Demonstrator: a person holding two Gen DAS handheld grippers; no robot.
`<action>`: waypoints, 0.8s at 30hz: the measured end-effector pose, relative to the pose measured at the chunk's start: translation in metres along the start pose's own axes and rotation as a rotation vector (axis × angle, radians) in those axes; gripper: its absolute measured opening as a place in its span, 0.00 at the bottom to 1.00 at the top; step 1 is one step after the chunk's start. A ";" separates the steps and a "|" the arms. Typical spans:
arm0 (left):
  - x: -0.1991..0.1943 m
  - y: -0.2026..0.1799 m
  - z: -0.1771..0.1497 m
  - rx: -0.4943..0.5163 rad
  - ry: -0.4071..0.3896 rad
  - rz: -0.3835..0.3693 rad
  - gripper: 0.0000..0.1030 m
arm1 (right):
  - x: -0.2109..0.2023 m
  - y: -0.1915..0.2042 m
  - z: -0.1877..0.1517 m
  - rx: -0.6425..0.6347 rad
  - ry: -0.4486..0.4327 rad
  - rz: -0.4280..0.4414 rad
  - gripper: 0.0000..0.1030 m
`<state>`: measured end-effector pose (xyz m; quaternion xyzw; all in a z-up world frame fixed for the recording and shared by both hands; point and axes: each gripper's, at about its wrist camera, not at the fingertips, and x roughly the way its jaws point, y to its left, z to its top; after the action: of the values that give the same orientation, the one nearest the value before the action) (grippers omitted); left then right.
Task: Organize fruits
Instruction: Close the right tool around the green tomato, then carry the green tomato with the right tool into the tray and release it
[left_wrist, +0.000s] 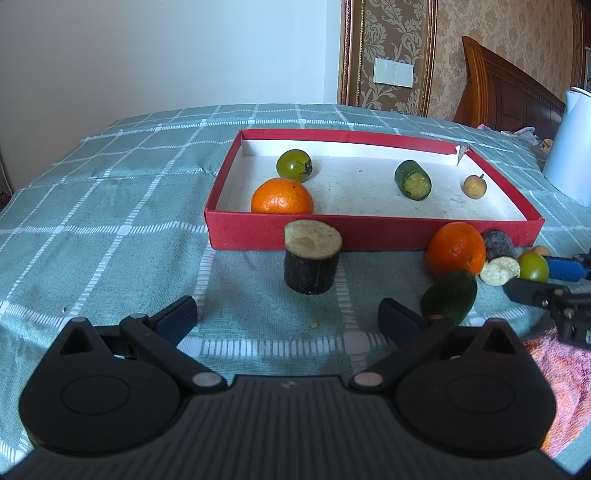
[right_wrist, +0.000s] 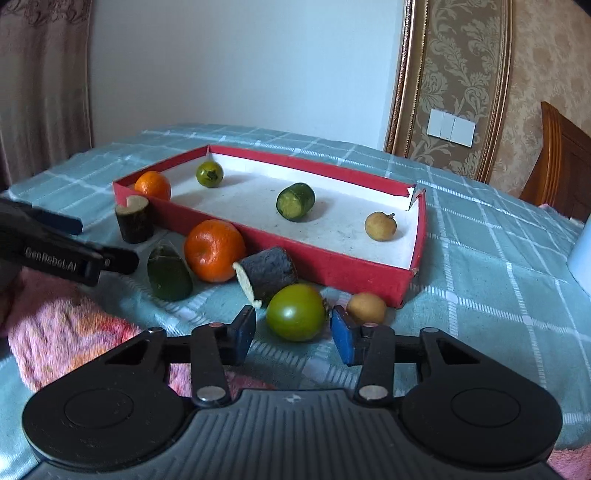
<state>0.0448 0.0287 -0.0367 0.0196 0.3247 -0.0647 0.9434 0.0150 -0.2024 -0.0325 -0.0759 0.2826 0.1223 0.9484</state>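
A red box (left_wrist: 369, 234) (right_wrist: 325, 264) holds an orange (left_wrist: 282, 196), a green tomato (left_wrist: 294, 165), a cucumber piece (left_wrist: 413, 180) and a longan (left_wrist: 474, 186). In front of it lie a sugarcane stump (left_wrist: 312, 256) (right_wrist: 135, 219), an orange (left_wrist: 456, 249) (right_wrist: 214, 250), a dark green piece (left_wrist: 448, 295) (right_wrist: 168, 275), another cane piece (right_wrist: 266, 273), a green tomato (right_wrist: 296, 312) and a longan (right_wrist: 366, 308). My left gripper (left_wrist: 288, 317) is open, just short of the stump. My right gripper (right_wrist: 293, 334) is open with its fingers on either side of the tomato, not touching it.
The table has a teal checked cloth (left_wrist: 110, 206). A pink towel (right_wrist: 66, 325) lies at the front. A white kettle (left_wrist: 570, 147) stands right of the box. A wall and a wooden headboard (left_wrist: 506, 85) are behind.
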 end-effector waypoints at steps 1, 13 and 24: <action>0.000 0.000 0.000 -0.001 0.000 -0.001 1.00 | 0.003 -0.004 0.001 0.024 0.011 0.006 0.39; 0.000 0.001 0.000 -0.005 -0.002 -0.004 1.00 | -0.017 -0.022 0.001 0.138 -0.058 -0.007 0.33; 0.000 0.001 0.000 -0.006 -0.002 -0.005 1.00 | -0.023 -0.027 0.033 0.090 -0.150 -0.083 0.34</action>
<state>0.0451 0.0298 -0.0368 0.0158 0.3238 -0.0660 0.9437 0.0207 -0.2255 0.0097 -0.0353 0.2125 0.0754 0.9736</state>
